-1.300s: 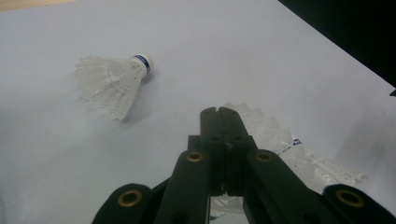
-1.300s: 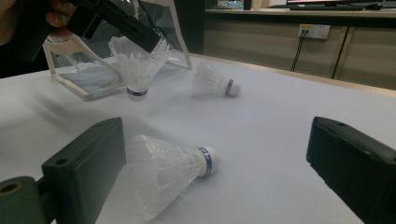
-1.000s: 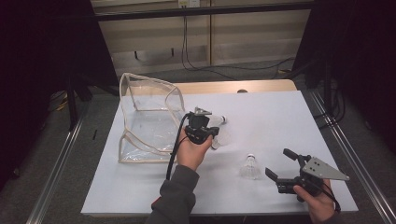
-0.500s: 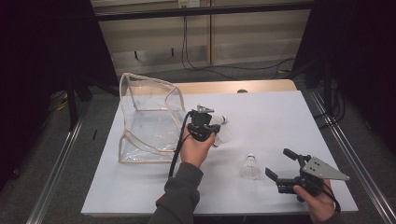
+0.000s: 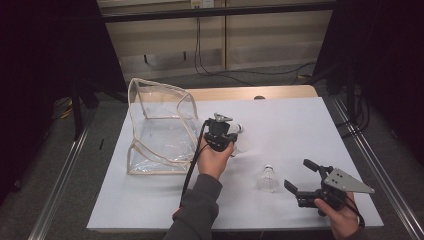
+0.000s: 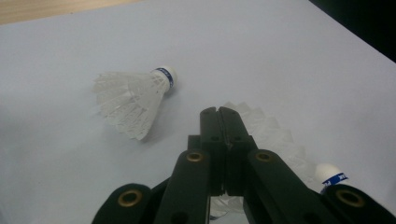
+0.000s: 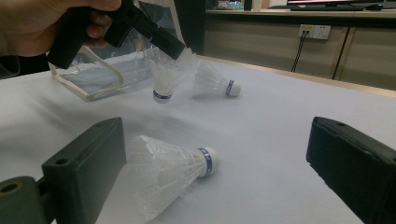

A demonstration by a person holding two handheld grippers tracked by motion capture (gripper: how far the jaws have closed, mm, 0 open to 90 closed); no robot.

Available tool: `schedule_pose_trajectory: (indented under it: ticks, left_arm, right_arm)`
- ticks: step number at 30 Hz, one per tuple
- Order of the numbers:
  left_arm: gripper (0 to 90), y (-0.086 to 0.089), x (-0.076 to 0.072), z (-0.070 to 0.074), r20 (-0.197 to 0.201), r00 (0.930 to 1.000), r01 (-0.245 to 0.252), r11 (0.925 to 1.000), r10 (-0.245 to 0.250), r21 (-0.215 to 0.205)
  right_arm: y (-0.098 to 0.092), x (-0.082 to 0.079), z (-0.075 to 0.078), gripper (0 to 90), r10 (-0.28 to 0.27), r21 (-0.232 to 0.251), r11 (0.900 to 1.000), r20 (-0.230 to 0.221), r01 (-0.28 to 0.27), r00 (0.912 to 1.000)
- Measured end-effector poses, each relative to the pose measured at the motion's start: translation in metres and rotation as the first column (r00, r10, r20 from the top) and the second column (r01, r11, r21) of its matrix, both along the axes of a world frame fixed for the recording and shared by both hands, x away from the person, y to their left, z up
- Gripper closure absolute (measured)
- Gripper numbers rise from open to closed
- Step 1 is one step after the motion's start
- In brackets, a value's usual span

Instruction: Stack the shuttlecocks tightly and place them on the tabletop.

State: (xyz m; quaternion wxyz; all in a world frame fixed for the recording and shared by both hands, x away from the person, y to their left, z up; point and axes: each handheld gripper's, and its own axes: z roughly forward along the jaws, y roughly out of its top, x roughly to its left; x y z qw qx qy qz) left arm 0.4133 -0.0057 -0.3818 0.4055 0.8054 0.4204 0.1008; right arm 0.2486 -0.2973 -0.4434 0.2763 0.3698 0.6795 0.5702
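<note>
Three white feather shuttlecocks with blue-banded corks are in play. My left gripper is shut on the feather skirt of one shuttlecock, held just above the white table with its cork pointing down. A second shuttlecock lies on its side close beyond it. The third shuttlecock lies in front of my right gripper, whose jaws stand wide open on either side of it without touching it.
A clear plastic pouch with a cream trim stands open at the table's left, just beside my left hand. The white table top ends at a wooden strip at the back. Metal rails run along both sides.
My left hand has edged slightly right and away with the shuttlecock still in its jaws. The right gripper and the two lying shuttlecocks have stayed put.
</note>
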Motion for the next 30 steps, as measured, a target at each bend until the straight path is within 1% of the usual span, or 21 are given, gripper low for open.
schedule_pose_trajectory:
  ticks: [4, 7, 11, 13, 15, 18, 20, 22, 26, 30]
  left_arm:
    - [90.0, -0.002, 0.000, -0.002, 0.012, 0.9998, -0.017, 0.9999, 0.017, -0.001]
    - [90.0, -0.004, 0.000, -0.005, 0.005, 0.9999, -0.016, 0.9999, 0.015, 0.006]
    - [90.0, -0.005, 0.003, -0.008, 0.011, 0.9995, -0.030, 0.9996, 0.030, 0.004]
    - [90.0, -0.003, 0.005, -0.008, 0.014, 0.9992, -0.037, 0.9991, 0.036, 0.020]
    - [90.0, -0.001, 0.007, -0.009, 0.014, 0.9989, -0.045, 0.9987, 0.045, 0.026]
    - [90.0, -0.001, 0.008, -0.010, 0.030, 0.9979, -0.059, 0.9973, 0.058, 0.045]
    - [90.0, -0.002, 0.009, -0.011, 0.040, 0.9969, -0.070, 0.9963, 0.068, 0.050]
    - [90.0, -0.001, 0.010, -0.011, 0.051, 0.9962, -0.074, 0.9952, 0.071, 0.064]
    - [90.0, 0.003, 0.014, -0.012, 0.057, 0.9941, -0.097, 0.9918, 0.093, 0.083]
    - [89.9, 0.006, 0.017, -0.012, 0.064, 0.9922, -0.112, 0.9901, 0.107, 0.085]
  right_arm:
    - [0.000, 0.000, 0.000, 4.0, 0.000, -0.002, 1.000, 0.001, 0.000, 1.0000]
    - [0.000, 0.000, 0.000, 4.0, 0.001, -0.001, 1.000, 0.001, -0.001, 1.0000]
    - [0.000, 0.000, 0.000, 4.1, 0.001, -0.001, 1.000, -0.001, -0.001, 1.0000]
    - [0.000, 0.000, 0.000, 4.1, 0.001, 0.001, 1.000, -0.002, -0.001, 1.0000]
    - [-0.001, 0.000, 0.000, 4.1, 0.000, 0.001, 1.000, -0.002, 0.000, 1.0000]
    - [-0.001, 0.000, 0.000, 4.1, -0.001, 0.002, 1.000, -0.002, 0.001, 1.0000]
    - [-0.001, 0.000, 0.000, 4.1, 0.000, 0.004, 1.000, -0.004, 0.000, 1.0000]
    - [-0.001, 0.001, 0.000, 4.1, 0.001, 0.002, 1.000, -0.002, -0.001, 1.0000]
    - [-0.001, 0.000, 0.000, 4.1, 0.003, 0.004, 1.000, -0.002, -0.003, 1.0000]
    - [-0.001, 0.001, 0.000, 4.1, 0.002, 0.005, 1.000, -0.004, -0.002, 1.0000]
